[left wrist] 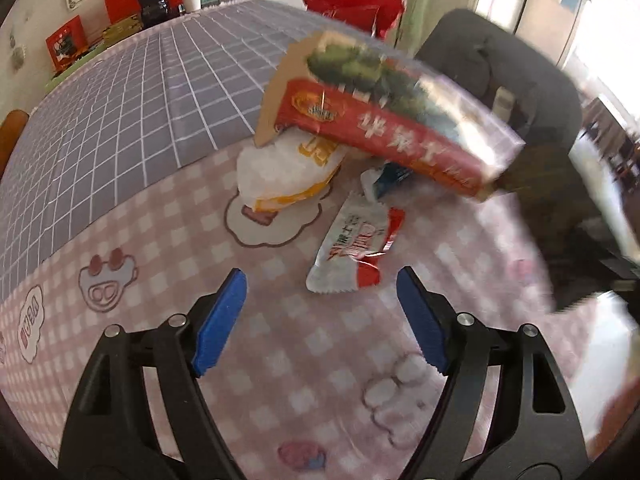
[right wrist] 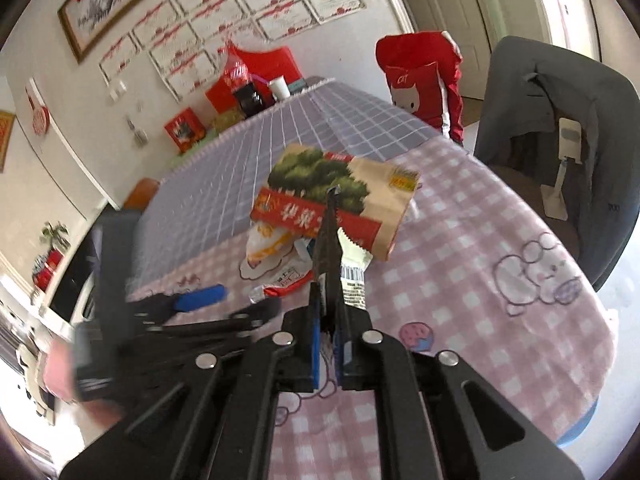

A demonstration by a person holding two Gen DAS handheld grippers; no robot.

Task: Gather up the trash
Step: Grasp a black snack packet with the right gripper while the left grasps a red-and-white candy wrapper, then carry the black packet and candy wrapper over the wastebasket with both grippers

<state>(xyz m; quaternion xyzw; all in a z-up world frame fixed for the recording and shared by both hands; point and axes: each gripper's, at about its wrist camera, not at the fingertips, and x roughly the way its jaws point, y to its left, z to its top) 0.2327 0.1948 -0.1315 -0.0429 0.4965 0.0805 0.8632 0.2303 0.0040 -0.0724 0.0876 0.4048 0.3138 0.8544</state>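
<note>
Above the table [left wrist: 120, 128], right tool [right wrist: 333, 200] grips box [right wrist: 340, 200]; left tool [left wrist: 320, 280] tilts down, released.

The carton [left wrist: 384, 120] is hanging ahead of the left gripper [left wrist: 322, 312], above the crumpled bag [left wrist: 280, 176] that is lying on the tablecloth [left wrist: 200, 240]. The snack wrapper [left wrist: 354, 252] is lying just ahead of the fingertips, nearer than the bag.

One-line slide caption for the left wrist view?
Open left gripper above white-and-red wrapper; red box lifted over the pink tablecloth.
</note>
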